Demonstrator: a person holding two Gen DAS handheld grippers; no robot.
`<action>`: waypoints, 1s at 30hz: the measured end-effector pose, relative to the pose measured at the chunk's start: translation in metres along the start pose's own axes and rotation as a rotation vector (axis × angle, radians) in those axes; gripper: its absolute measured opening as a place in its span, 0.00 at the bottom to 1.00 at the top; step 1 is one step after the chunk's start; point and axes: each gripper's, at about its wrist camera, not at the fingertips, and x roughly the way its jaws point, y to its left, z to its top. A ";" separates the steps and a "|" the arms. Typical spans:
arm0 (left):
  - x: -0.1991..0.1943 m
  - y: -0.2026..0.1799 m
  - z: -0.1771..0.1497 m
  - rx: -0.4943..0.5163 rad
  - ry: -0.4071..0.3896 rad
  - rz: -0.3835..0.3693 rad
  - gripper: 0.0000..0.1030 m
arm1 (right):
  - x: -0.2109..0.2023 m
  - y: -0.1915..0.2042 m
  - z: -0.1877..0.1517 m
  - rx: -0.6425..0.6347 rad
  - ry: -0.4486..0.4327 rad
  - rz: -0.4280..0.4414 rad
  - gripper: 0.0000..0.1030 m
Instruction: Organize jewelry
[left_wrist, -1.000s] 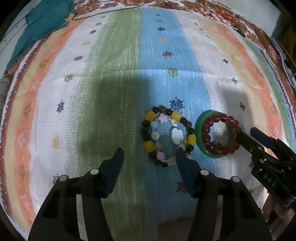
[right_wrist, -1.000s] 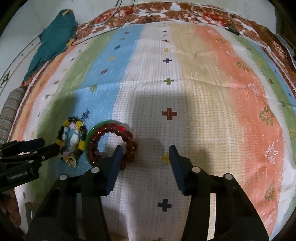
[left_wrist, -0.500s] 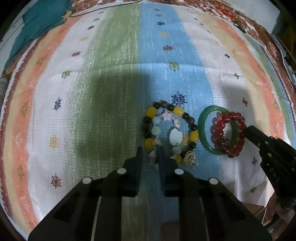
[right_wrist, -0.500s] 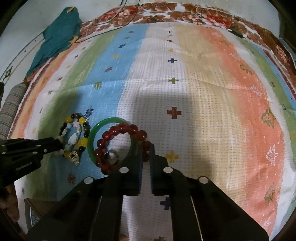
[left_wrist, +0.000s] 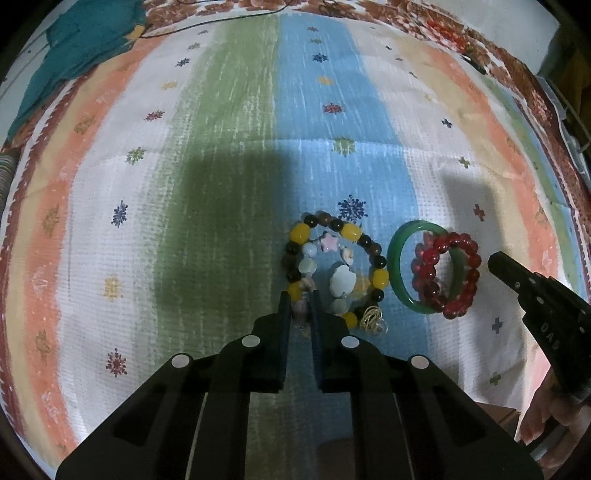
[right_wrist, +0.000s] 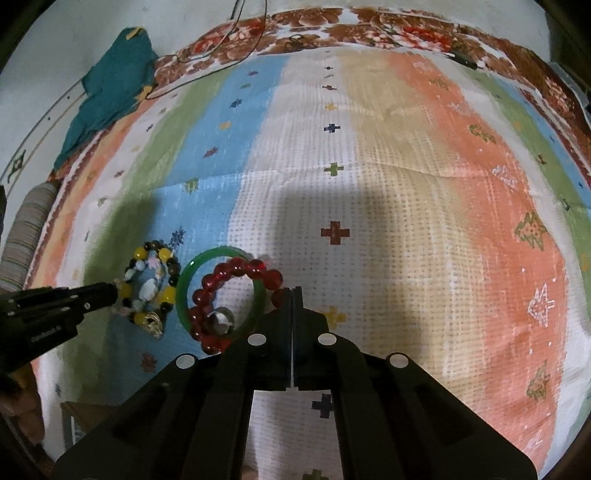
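Note:
A yellow-and-dark bead bracelet (left_wrist: 369, 254) lies on the striped cloth with a pale pastel bead bracelet (left_wrist: 341, 280) inside it and a small gold charm (left_wrist: 373, 319) at its near edge. My left gripper (left_wrist: 298, 301) is shut on the pastel bracelet's near beads. To the right a green bangle (left_wrist: 397, 273) lies under a red bead bracelet (left_wrist: 460, 312), with a silver ring (right_wrist: 221, 317) inside. My right gripper (right_wrist: 291, 291) is shut, its tips right beside the red bracelet (right_wrist: 236, 269); whether it grips a bead is hidden. The green bangle (right_wrist: 207, 256) shows to its left.
The striped woven cloth (right_wrist: 406, 221) covers the whole surface. A teal garment (right_wrist: 110, 85) and a thin cable (right_wrist: 207, 55) lie at the far left edge. A striped roll (right_wrist: 26, 229) sits at the left. A brown box corner (right_wrist: 74, 421) shows below the cloth's near edge.
Both grippers have closed from wide open. The left one moved in onto the pastel bracelet's near beads. The right one closed at the red bracelet's edge, and the red bracelet shifted on the bangle.

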 end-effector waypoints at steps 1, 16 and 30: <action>-0.001 -0.001 0.000 0.003 -0.001 0.002 0.10 | 0.000 0.000 0.001 0.002 0.002 0.001 0.01; 0.001 -0.009 -0.001 0.030 -0.004 0.023 0.10 | 0.012 0.002 -0.003 -0.016 0.020 -0.021 0.46; 0.007 -0.009 -0.002 0.038 0.006 0.036 0.10 | 0.023 -0.003 -0.004 0.005 0.035 0.003 0.14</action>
